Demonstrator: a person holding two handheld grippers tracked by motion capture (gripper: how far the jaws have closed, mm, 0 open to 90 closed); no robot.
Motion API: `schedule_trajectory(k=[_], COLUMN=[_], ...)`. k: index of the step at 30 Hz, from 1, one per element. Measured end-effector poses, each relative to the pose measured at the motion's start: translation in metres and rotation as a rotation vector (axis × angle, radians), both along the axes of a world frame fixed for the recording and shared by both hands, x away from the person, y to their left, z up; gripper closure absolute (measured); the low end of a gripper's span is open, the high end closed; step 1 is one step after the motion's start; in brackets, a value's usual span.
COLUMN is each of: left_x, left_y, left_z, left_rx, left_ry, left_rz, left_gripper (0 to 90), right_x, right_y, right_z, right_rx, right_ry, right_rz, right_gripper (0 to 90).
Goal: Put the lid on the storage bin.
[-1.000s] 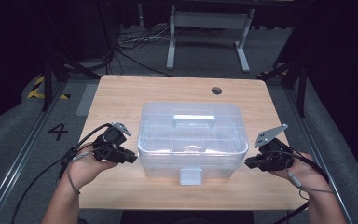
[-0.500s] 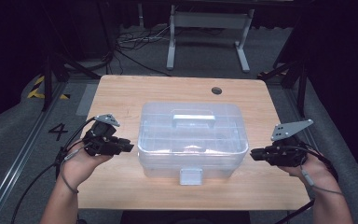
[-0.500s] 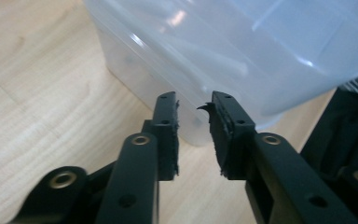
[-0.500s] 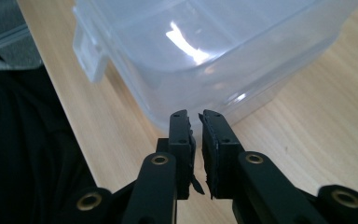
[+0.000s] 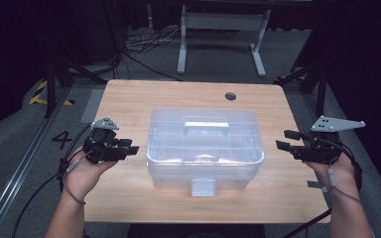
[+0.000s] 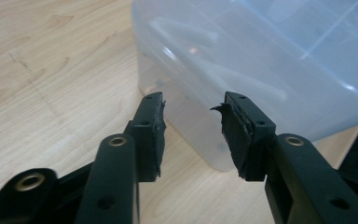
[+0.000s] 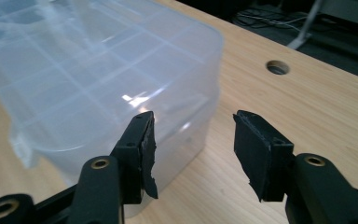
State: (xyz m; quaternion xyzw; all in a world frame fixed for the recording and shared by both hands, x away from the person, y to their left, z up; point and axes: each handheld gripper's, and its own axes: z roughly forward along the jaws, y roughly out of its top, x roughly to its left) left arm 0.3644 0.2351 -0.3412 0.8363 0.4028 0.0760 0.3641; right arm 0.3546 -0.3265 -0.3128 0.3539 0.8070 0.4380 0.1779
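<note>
A clear plastic storage box (image 5: 206,146) with a lid handle (image 5: 206,128) and a front latch (image 5: 203,187) sits shut in the middle of the wooden table (image 5: 129,101). My left gripper (image 5: 133,146) hovers just off the box's left side, its jaws having just been opening, with nothing between them. In the left gripper view the box's corner (image 6: 261,60) lies beyond the open left gripper (image 6: 193,105). My right gripper (image 5: 283,140) is held off the box's right side, jaws also just opened and empty. The box (image 7: 98,74) lies ahead of the right gripper (image 7: 193,126).
A round cable hole (image 5: 230,96) is set in the table's far right part, also seen in the right gripper view as the hole (image 7: 278,67). Dark floor, cables and a metal stand (image 5: 218,34) lie beyond the table. Bare wood surrounds the box.
Both grippers have drawn outward from the box's sides and their jaws have spread apart. The right one moved farther right and rose a little. The box has stayed put.
</note>
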Motion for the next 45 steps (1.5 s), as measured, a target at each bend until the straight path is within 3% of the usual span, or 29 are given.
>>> schedule_trajectory(k=[2, 3, 8, 13, 16, 23, 31, 36, 45], left_x=[0.002, 0.002, 0.005, 0.008, 0.012, 0.020, 0.026, 0.030, 0.035], left_y=[0.002, 0.003, 0.009, 0.013, 0.016, 0.018, 0.016, 0.012, 0.009], left_z=[-0.002, -0.003, -0.007, -0.014, -0.019, -0.033, -0.049, -0.061, -0.074], left_rx=[0.014, 0.013, 0.017, 0.008, 0.000, 0.005, 0.008, 0.038, 0.038], left_ry=[-0.019, -0.022, -0.052, -0.054, -0.079, -0.096, -0.110, -0.090, -0.084], left_rz=[0.027, 0.038, 0.062, 0.095, 0.105, 0.110, 0.102, 0.094, 0.054], left_gripper=[56.2, 54.7, 53.4, 52.5, 51.9, 49.4, 48.8, 48.4, 45.1], right_x=[0.004, 0.008, 0.016, 0.026, 0.033, 0.050, 0.062, 0.069, 0.073], right_y=[-0.004, -0.008, -0.015, -0.024, -0.030, -0.042, -0.045, -0.048, -0.042], right_z=[-0.003, -0.007, -0.015, -0.026, -0.036, -0.063, -0.087, -0.107, -0.128], right_rx=[0.010, 0.022, 0.037, 0.051, 0.050, 0.073, 0.039, 0.037, 0.011], right_ry=[0.006, 0.008, 0.010, 0.008, 0.022, 0.078, 0.120, 0.155, 0.161], right_rz=[-0.024, -0.065, -0.108, -0.150, -0.172, -0.216, -0.236, -0.250, -0.221], right_gripper=[45.1, 43.4, 38.8, 34.5, 32.8, 31.1, 28.0, 26.6, 23.7])
